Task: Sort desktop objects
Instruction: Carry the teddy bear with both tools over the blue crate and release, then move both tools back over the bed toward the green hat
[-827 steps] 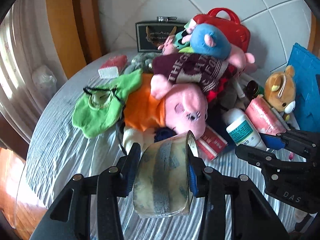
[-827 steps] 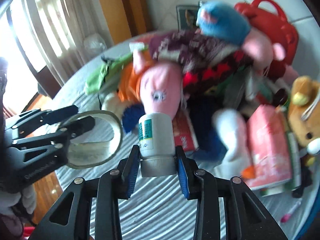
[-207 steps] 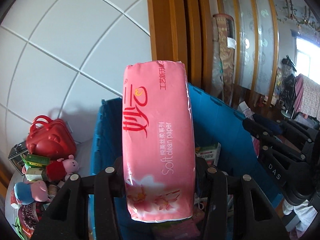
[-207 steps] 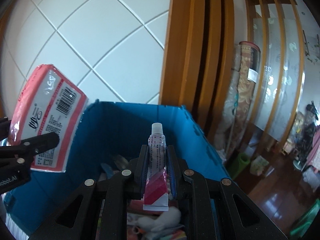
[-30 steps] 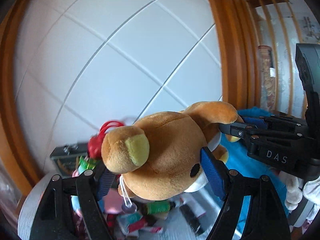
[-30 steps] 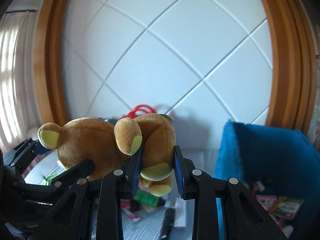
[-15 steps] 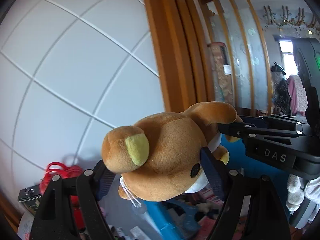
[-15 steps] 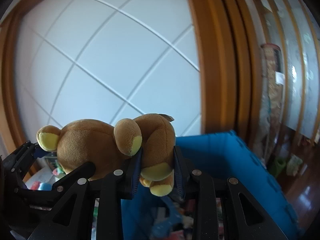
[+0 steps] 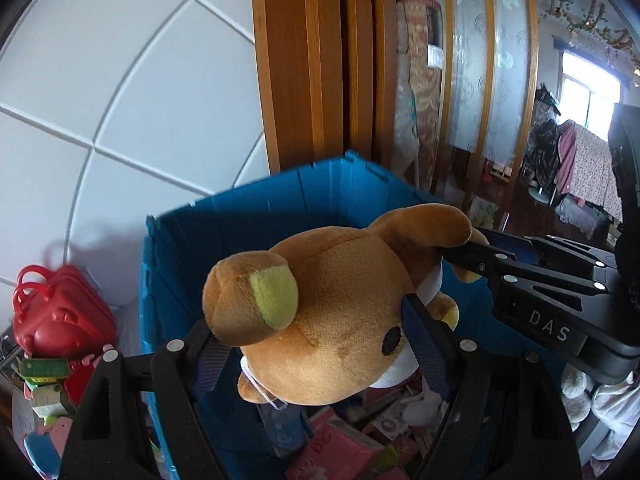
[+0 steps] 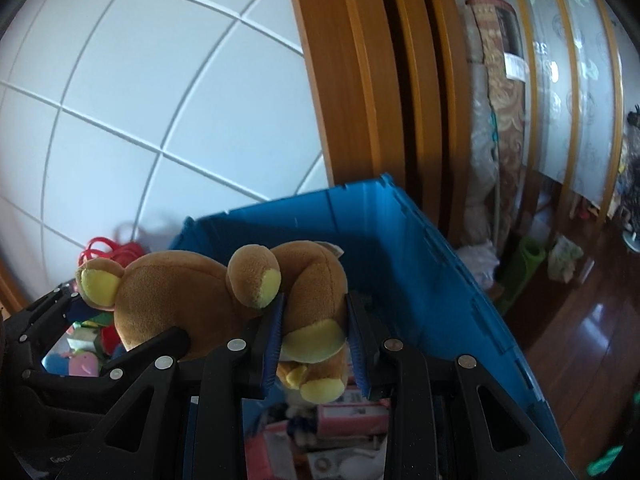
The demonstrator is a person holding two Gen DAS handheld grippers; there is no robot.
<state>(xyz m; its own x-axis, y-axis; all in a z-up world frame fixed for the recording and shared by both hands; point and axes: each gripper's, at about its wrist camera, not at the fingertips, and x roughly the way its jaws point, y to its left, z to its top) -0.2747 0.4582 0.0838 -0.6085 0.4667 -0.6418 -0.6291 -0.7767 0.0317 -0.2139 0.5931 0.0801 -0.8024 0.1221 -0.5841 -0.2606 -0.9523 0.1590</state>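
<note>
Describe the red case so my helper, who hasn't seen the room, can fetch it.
Find the blue bin against the white wall. Left of it, among small toys, sits the red case, the only glossy hard piece, with loop handles.

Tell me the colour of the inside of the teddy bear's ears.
Pale yellow-green inside the brown teddy bear's ears, clearest in the left wrist view.

Brown bear [image 9: 340,312], yellow-lined ears; blue bin [image 9: 280,208]; red case [image 9: 56,312].
</note>
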